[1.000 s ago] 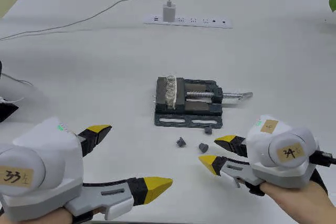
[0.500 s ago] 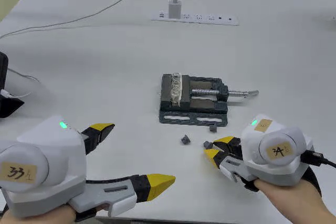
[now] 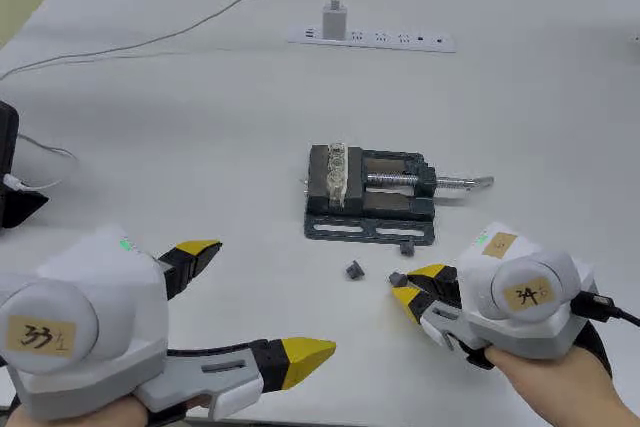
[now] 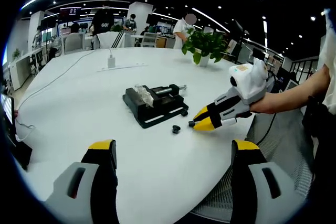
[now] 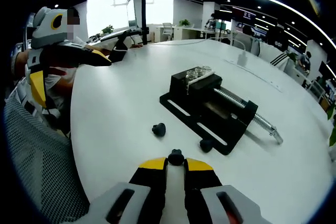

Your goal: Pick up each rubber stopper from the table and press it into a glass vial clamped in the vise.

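A black vise (image 3: 385, 209) sits mid-table with clear glass vials (image 3: 337, 167) clamped in a row in its jaws. Two dark rubber stoppers lie loose in front of it: one (image 3: 354, 269) on the table, another (image 3: 407, 246) against the vise base. My right gripper (image 3: 413, 284) is low at the table, its yellow tips shut on a third stopper (image 5: 176, 157). The right gripper view shows the vise (image 5: 220, 114), the vials (image 5: 197, 73) and both loose stoppers (image 5: 158, 128) (image 5: 206, 144). My left gripper (image 3: 255, 299) hovers wide open at the near left, holding nothing.
A white power strip (image 3: 395, 41) with a plugged charger (image 3: 333, 19) and its cable lies at the far side. A black device (image 3: 12, 182) with a wire sits at the left edge. The vise screw handle (image 3: 470, 183) sticks out rightward. The table's near edge is just below both grippers.
My right gripper moved in toward the nearest stopper and its jaws narrowed from open to shut around it. The left gripper has barely moved and stays open.
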{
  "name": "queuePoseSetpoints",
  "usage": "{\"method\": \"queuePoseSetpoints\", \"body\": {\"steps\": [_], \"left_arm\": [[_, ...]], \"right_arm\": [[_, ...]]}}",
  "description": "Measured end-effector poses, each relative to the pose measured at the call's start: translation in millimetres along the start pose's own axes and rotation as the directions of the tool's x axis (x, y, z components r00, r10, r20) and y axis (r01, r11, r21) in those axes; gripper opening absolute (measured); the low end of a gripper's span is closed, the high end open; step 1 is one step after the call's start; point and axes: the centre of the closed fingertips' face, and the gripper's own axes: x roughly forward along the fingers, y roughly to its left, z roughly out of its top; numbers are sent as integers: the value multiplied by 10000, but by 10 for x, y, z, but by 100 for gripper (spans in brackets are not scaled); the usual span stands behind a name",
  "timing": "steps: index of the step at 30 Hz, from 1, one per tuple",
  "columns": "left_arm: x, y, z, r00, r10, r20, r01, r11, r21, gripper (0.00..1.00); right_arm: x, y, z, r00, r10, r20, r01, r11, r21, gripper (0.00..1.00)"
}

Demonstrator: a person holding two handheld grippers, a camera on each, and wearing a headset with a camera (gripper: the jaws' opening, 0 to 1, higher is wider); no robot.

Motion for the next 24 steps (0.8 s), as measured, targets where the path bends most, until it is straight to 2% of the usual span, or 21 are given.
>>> {"method": "queuePoseSetpoints", "body": {"steps": [4,9,11,14,17,19,21,22,24], "left_arm": [[15,-20,4,9999,-113,-60,114,9997,226,89],[45,-60,21,9991,-359,-213,378,9946,967,86],[67,-82,16,9981,-487,-383,536,9890,1381,84],[106,-129,42,9958,-724,-552,829,9718,2209,83],[153,-186,75,9926,-910,-804,1117,9442,3099,79],[187,-222,104,9910,-1034,-848,1261,9336,3353,77],[228,-265,137,9877,-1213,-983,1502,9105,3854,74],[253,-281,153,9864,-1251,-1068,1586,8960,4147,73],[287,-311,172,9845,-1338,-1136,1693,8946,4135,71]], "right_arm": [[-81,7,77,9996,257,63,-255,9992,-298,8],[-244,4,199,9970,763,106,-752,9942,-767,8],[-322,16,262,9943,1051,153,-1029,9890,-1060,8],[-431,44,325,9887,1500,-32,-1487,9767,-1545,8],[-551,106,406,9788,2027,-299,-2041,9523,-2269,8],[-603,155,436,9703,2364,-505,-2414,9366,-2540,8],[-662,211,469,9599,2688,-791,-2801,9142,-2929,8],[-690,233,479,9548,2792,-1020,-2972,8976,-3254,8],[-721,270,482,9462,2953,-1325,-3234,8785,-3516,8]]}}
